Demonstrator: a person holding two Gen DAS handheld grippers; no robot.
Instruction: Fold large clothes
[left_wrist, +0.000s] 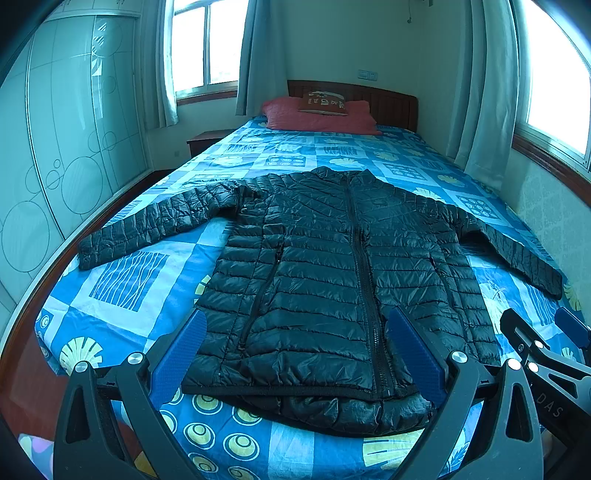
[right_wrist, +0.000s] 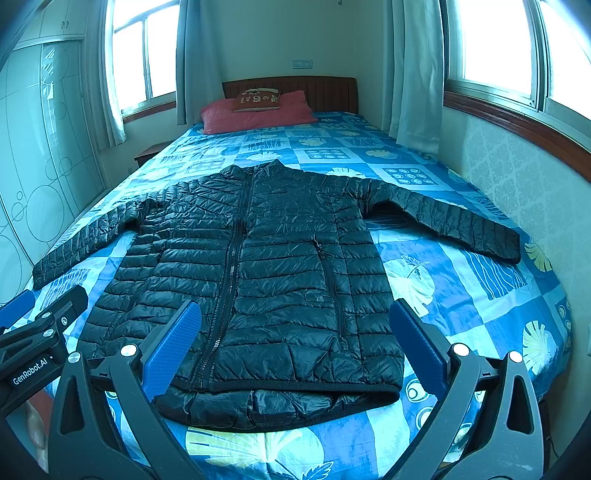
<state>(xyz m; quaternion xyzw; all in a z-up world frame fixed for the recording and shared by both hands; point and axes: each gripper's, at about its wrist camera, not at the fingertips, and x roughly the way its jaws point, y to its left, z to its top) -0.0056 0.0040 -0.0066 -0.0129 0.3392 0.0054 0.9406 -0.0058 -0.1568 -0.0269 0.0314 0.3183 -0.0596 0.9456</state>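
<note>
Jacket (left_wrist: 325, 280), black and quilted, lies face up and zipped on a blue patterned bedspread (left_wrist: 122, 280), both sleeves stretched outward, collar toward 2 pillows (left_wrist: 321, 110) at the headboard. Left gripper (left_wrist: 303, 354) and right gripper (right_wrist: 295, 343) hover above the hem, jaws spread wide, holding nothing.

I see the jacket (left_wrist: 321, 280) as glossy quilted black cloth on a matt printed cotton-like sheet (left_wrist: 122, 280); behind it, a polished wooden headboard (left_wrist: 384, 103). My left gripper (left_wrist: 295, 354) has textured blue pads (left_wrist: 181, 354) on matt black plastic with shiny metal rivets
</note>
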